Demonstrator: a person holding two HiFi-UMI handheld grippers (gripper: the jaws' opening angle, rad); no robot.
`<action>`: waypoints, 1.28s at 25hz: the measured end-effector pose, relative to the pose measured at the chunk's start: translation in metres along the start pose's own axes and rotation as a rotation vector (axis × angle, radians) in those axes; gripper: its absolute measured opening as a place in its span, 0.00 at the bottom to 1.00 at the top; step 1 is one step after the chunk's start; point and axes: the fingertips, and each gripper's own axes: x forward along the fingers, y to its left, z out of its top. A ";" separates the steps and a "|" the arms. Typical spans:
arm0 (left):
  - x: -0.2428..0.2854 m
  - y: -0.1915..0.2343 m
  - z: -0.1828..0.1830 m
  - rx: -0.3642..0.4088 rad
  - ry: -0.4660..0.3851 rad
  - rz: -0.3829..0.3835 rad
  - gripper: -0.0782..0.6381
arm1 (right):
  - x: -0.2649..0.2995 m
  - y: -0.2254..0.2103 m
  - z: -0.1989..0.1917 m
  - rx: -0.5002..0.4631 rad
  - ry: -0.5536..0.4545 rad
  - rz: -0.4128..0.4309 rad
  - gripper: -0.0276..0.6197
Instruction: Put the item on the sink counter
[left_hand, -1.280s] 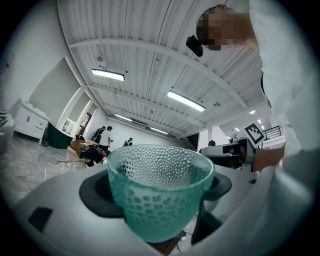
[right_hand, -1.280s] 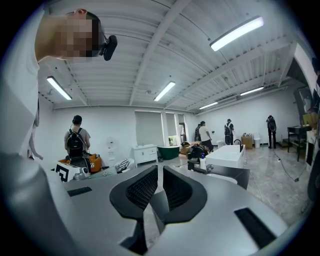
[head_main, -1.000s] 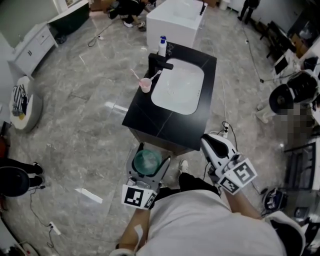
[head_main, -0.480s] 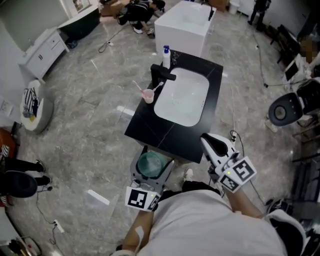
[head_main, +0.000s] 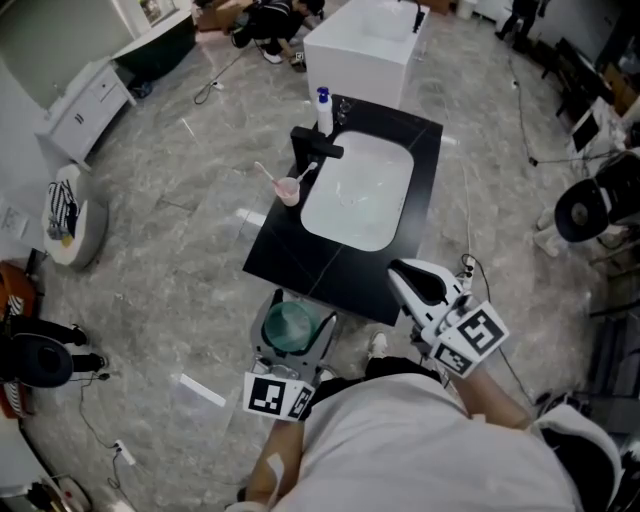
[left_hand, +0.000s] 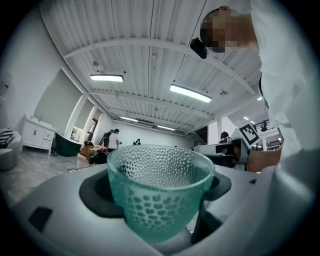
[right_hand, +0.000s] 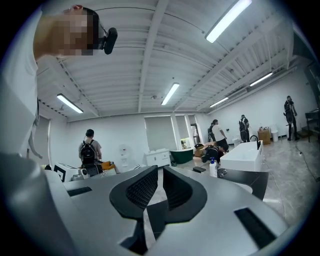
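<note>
A teal dimpled glass cup (left_hand: 160, 192) stands upright between the jaws of my left gripper (head_main: 291, 328), which is shut on its sides. In the head view the cup (head_main: 291, 322) hangs just short of the near edge of the black sink counter (head_main: 290, 255), over the floor. The counter holds a white basin (head_main: 357, 190). My right gripper (head_main: 412, 282) sits at the counter's near right corner, its jaws shut with nothing between them; the right gripper view shows the pads (right_hand: 142, 187) almost touching.
On the counter's left side stand a black tap (head_main: 312, 148), a pink cup with a toothbrush (head_main: 288, 188) and a soap bottle (head_main: 323, 106). A white bathtub (head_main: 362, 35) lies beyond. Cables cross the marble floor, with equipment (head_main: 590, 210) at right.
The head view has shifted slightly. Both grippers stay in about the same place before the counter, the cup still held in the left one.
</note>
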 end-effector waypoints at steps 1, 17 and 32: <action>0.001 -0.001 -0.001 -0.005 0.005 -0.002 0.66 | 0.000 0.000 0.000 0.002 0.003 0.002 0.13; 0.017 0.009 -0.009 0.021 0.042 -0.002 0.66 | 0.006 -0.006 -0.016 0.031 0.051 0.015 0.13; 0.030 0.024 -0.033 0.005 0.073 0.044 0.66 | -0.003 -0.017 -0.019 0.035 0.064 0.001 0.13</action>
